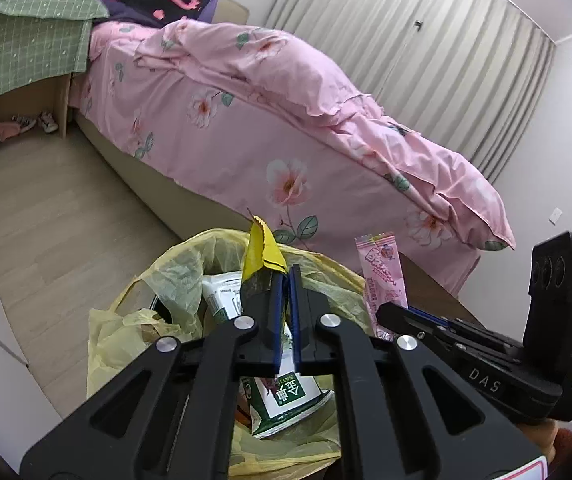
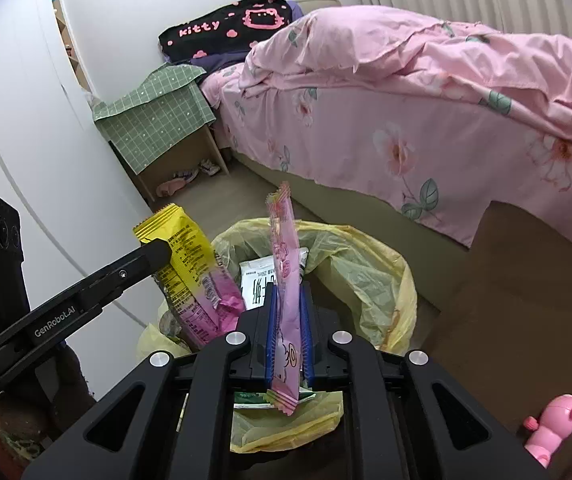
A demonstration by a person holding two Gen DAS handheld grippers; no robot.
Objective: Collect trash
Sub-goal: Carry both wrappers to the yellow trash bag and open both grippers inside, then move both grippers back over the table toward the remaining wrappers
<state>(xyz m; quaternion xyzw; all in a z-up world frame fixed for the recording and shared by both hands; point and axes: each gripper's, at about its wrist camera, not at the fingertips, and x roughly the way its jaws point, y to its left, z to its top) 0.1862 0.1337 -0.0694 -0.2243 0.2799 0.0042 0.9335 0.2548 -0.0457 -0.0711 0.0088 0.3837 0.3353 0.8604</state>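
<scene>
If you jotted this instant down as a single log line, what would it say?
left gripper: yellow wrapper between jaws | right gripper: pink wrapper between jaws | both over yellow-lined bin | drop: not yet

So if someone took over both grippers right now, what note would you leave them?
Left gripper: yellow wrapper between its jaws, over the bin.
Right gripper: pink wrapper between its jaws, also over the bin.
The pads look slightly apart on both; whether either wrapper is still pinched is unclear.
Bin: lined with a yellow bag, already holds a green and white carton and other packaging.
Done: both wrappers carried to the bin.
Left: let both drop in, then look for more trash. A pink toy lies on the floor nearby; probably not trash.
</scene>
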